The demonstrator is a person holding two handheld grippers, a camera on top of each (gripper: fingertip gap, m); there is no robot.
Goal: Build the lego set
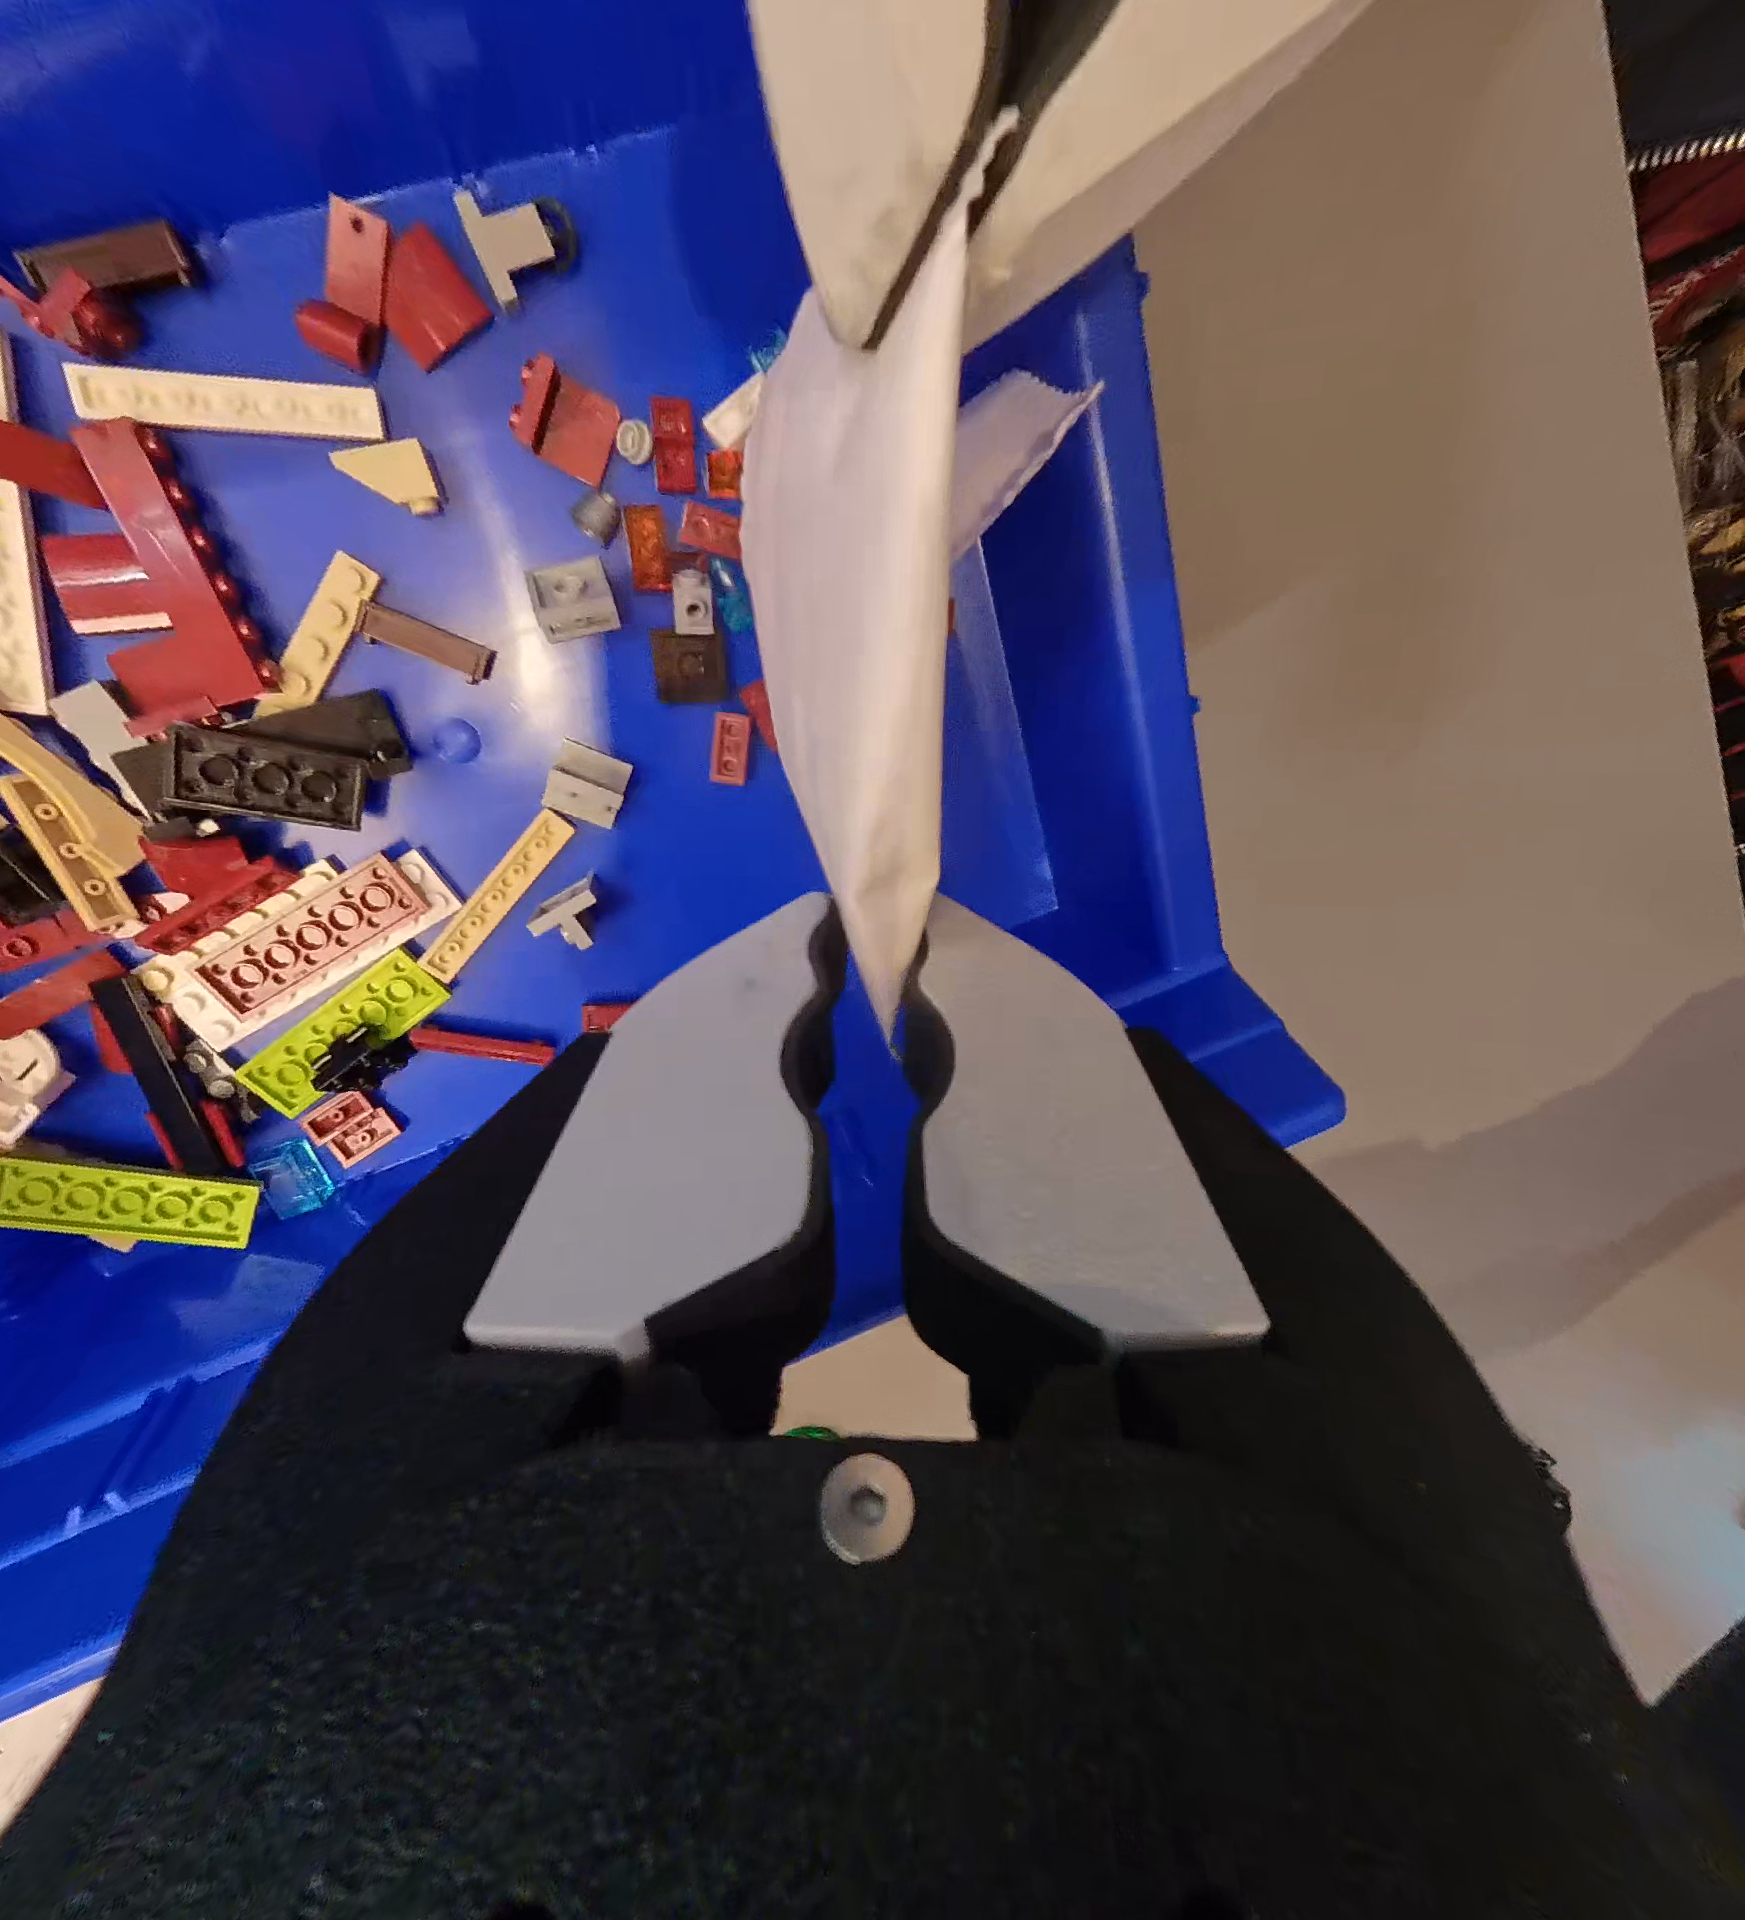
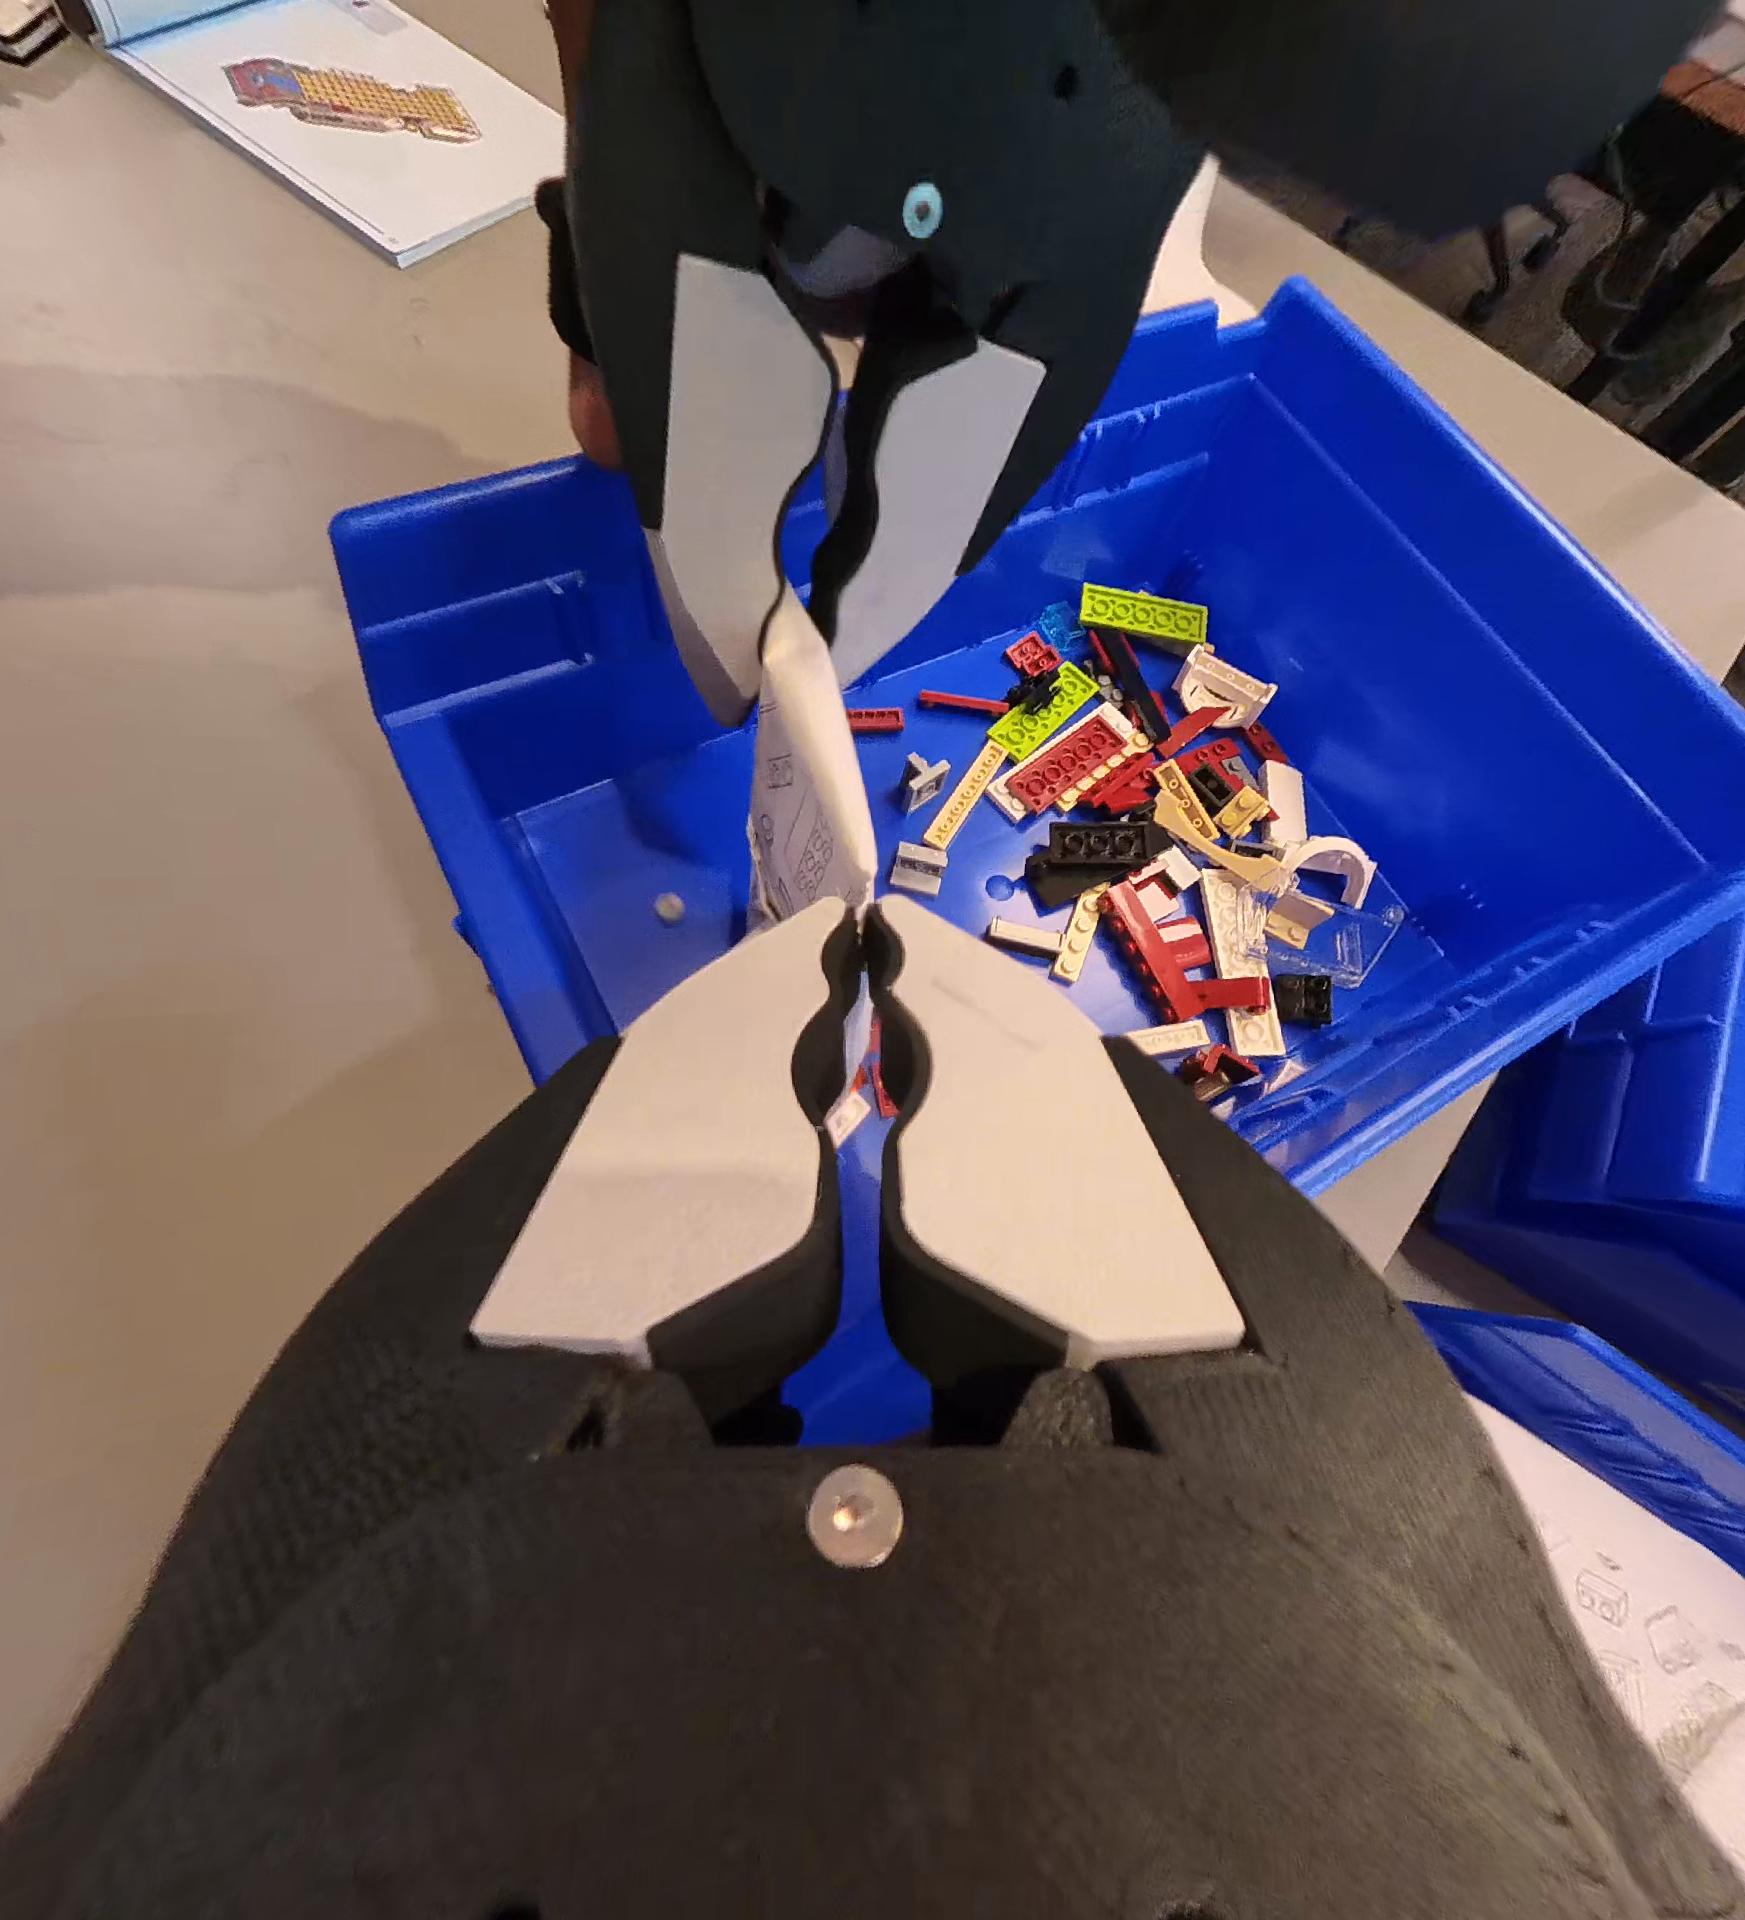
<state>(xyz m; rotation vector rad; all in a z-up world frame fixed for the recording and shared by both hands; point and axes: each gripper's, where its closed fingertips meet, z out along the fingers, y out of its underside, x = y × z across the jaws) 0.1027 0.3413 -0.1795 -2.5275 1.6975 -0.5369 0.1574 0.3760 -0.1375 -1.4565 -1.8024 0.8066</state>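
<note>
A white paper bag point(image 1: 847, 623) printed with brick drawings hangs stretched between my two grippers above a blue bin point(image 1: 1086, 727). My left gripper point(image 1: 873, 966) is shut on one end of the bag. My right gripper point(image 2: 863, 920) is shut on the other end of the bag point(image 2: 811, 769). Each gripper shows in the other's view: the right one at the top of the left wrist view point(image 1: 889, 312), the left one at the top of the right wrist view point(image 2: 790, 644). Loose bricks point(image 2: 1159, 831) in dark red, tan, white, black and lime lie on the bin floor point(image 2: 1470, 644), beside the bag; they also show in the left wrist view point(image 1: 276, 727).
The bin stands on a light grey table point(image 2: 120, 727). An open instruction booklet point(image 2: 348, 114) lies at the far left. More blue bins point(image 2: 1678, 1195) stand to the right, with a printed paper sheet point(image 2: 1678, 1662) beside them. A person's dark patterned clothing point(image 1: 1741, 520) is past the table edge. The left gripper's tips are roughly 8 cm from the right gripper's.
</note>
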